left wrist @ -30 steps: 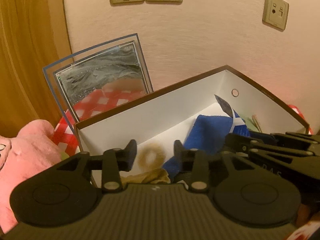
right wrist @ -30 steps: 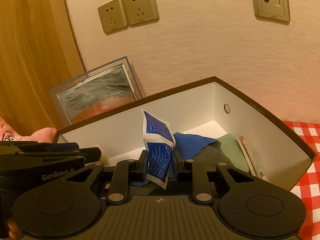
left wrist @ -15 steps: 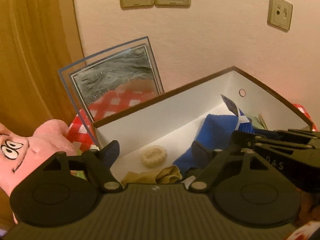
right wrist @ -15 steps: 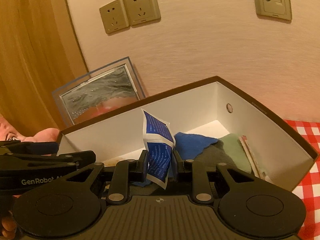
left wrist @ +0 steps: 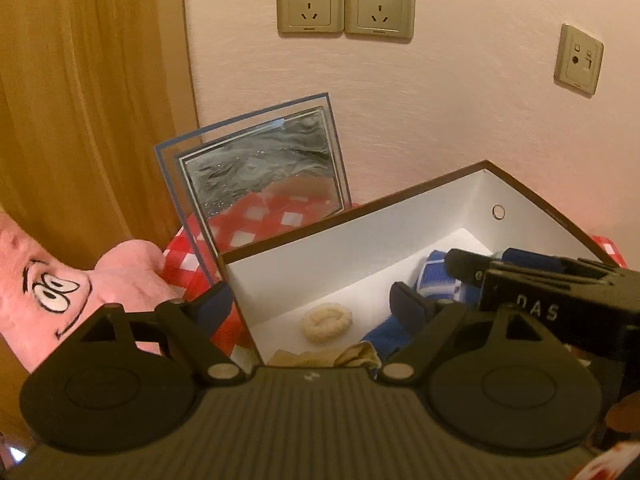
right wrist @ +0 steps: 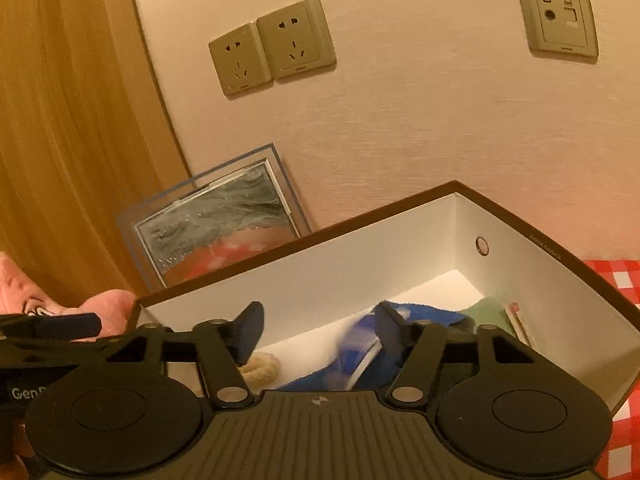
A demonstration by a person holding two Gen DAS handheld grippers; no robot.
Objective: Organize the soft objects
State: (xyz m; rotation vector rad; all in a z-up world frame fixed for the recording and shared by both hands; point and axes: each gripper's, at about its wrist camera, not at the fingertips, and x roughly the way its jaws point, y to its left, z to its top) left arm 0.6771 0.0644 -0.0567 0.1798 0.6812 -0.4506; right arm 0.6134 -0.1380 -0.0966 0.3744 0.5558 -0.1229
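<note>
Grippers I hold, both spread wide and gripping nothing: left gripper (left wrist: 308, 304) and right gripper (right wrist: 318, 320) over the brown-rimmed white cardboard box (right wrist: 360, 264), wherein lie a blue-and-white foil packet (right wrist: 360, 344), blue terry cloth (right wrist: 424, 312) and cream knitted ring (left wrist: 327, 321).

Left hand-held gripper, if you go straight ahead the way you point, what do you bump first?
Probably the box: the left hand-held gripper is open and points over the near rim of the box, toward the cream ring on its floor and the white back wall behind. Depth is hard to judge.
</note>
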